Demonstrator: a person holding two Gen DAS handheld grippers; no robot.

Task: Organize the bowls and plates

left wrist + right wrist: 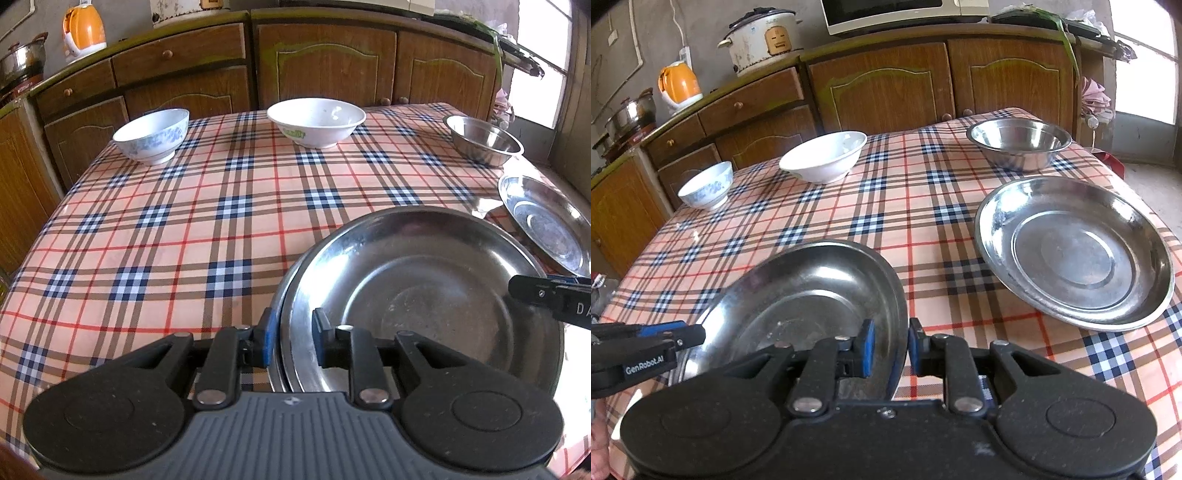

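On the near edge of the plaid-covered desk (923,221), a steel plate (424,288) is caught between two tools. The left hand-held gripper (293,336) has its blue pads straddling the plate's left rim, one outside and one inside, drawn close onto the metal. The right hand-held gripper (891,345) does the same on the opposite rim, its pads narrowed onto the edge. Both look to be pinching the plate, though the pads may be just loosening; I cannot tell how firm the hold is. In the left view a second rim line shows just under the plate's left edge, so it may sit on another plate, but that is uncertain.

A second steel plate (1075,251) lies to the right, apart from the held one. Along the far side stand a steel bowl (1019,142), a white bowl (823,157) and a small blue-patterned bowl (707,184), each separate.

The step in hand appears to be handling the plates: stacking this one, or carrying it to the other. Next, the plates need to end up nested squarely, rims level, before the bowls are gathered.
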